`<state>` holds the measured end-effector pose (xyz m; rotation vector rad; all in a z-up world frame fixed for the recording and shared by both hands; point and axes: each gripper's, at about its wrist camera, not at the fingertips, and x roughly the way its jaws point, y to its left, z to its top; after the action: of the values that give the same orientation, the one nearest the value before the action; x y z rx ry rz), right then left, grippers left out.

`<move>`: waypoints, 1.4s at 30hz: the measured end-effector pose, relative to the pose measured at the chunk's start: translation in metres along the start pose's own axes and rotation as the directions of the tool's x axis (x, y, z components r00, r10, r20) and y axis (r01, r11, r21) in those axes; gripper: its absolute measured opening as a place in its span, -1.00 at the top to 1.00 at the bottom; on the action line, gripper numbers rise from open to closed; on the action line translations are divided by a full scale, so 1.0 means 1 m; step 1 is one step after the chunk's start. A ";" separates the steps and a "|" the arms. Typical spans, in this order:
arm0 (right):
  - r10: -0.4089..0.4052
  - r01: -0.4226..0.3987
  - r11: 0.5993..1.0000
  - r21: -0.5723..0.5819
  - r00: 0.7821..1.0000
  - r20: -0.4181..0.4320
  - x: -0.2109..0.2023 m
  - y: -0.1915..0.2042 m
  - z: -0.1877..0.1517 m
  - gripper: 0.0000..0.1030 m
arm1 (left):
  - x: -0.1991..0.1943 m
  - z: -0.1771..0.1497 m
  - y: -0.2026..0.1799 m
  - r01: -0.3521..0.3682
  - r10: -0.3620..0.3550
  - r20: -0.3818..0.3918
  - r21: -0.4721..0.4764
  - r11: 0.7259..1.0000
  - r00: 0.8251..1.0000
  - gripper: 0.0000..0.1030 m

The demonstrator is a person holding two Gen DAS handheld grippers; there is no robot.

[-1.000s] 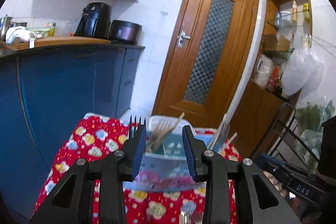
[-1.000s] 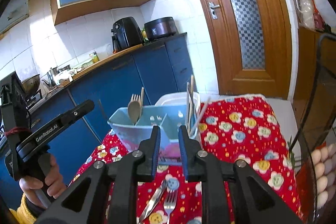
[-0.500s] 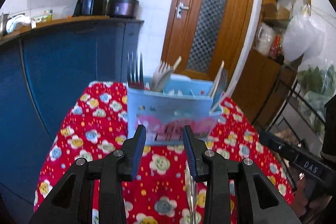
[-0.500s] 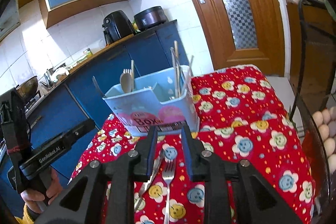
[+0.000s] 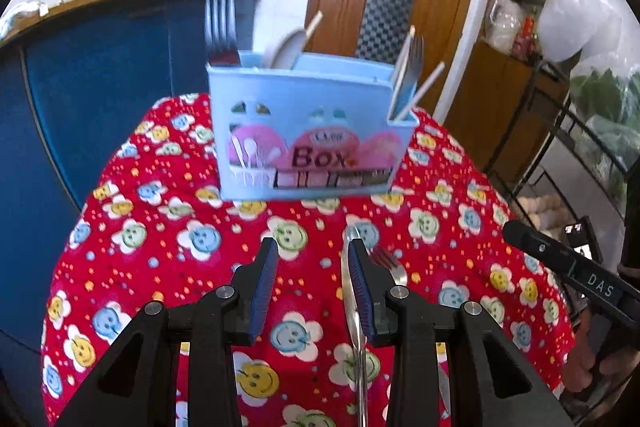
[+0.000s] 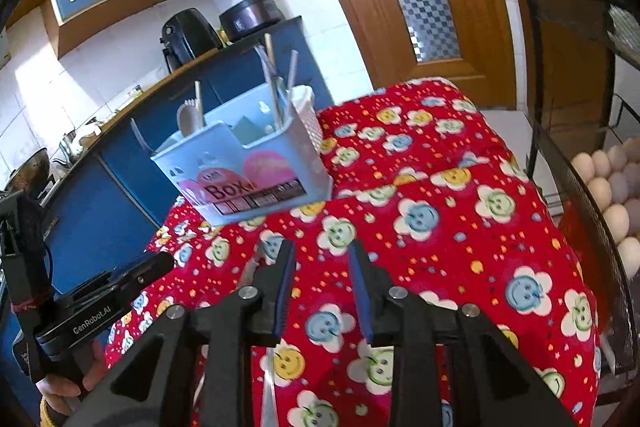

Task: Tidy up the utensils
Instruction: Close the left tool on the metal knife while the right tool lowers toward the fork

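Both wrist cameras look down, close over the tablecloth (image 5: 160,227), sharing the utensil box (image 6: 240,171).

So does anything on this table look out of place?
Yes: a knife and a fork lie loose on the red cloth in front of the blue box, while the other utensils stand upright inside it. Nothing looks spilled or damaged.

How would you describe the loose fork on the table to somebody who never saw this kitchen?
Find the red flowered tablecloth and the pale blue utensil box standing on it. In front of the box lie a knife and, beside it, the fork: it lies flat, while the other forks stand upright in the box.
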<state>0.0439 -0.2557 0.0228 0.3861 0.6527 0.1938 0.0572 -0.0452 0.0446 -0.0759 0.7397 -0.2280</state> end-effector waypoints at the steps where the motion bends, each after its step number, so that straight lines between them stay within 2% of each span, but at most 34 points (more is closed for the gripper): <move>1: -0.001 0.001 1.000 0.003 1.000 -0.005 0.001 -0.002 -0.002 0.39 | 0.003 -0.002 -0.002 0.002 -0.002 -0.015 0.001 1.000 1.000 0.28; 9: -0.004 0.005 0.999 0.037 0.999 -0.033 0.005 -0.019 -0.010 0.39 | 0.027 -0.018 -0.016 0.016 -0.013 -0.128 0.024 1.000 0.992 0.28; 18: -0.002 0.004 0.998 0.058 0.999 -0.041 0.006 -0.030 -0.014 0.36 | 0.049 -0.025 -0.037 -0.003 0.020 -0.180 0.092 0.996 0.983 0.28; 27: 0.011 -0.007 0.998 0.069 0.999 -0.052 0.009 -0.036 -0.017 0.35 | 0.070 -0.024 -0.046 -0.071 0.100 -0.160 0.177 0.982 0.982 0.28; 32: 0.017 -0.013 0.997 0.074 0.998 -0.057 0.012 -0.036 -0.017 0.35 | 0.068 -0.023 -0.044 -0.095 0.121 -0.134 0.181 0.979 0.984 0.28; 37: 0.025 -0.021 0.998 0.067 0.998 -0.058 0.013 -0.033 -0.017 0.35 | 0.064 -0.020 -0.035 -0.088 0.106 -0.118 0.148 0.985 0.987 0.28; 42: 0.033 -0.029 0.998 0.054 0.997 -0.071 0.017 -0.027 -0.017 0.35 | 0.064 -0.019 -0.025 -0.040 0.053 -0.131 0.101 0.994 0.990 0.51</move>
<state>0.0480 -0.2704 -0.0095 0.4419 0.7244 0.2215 0.0857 -0.0839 -0.0076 0.0508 0.8615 -0.2258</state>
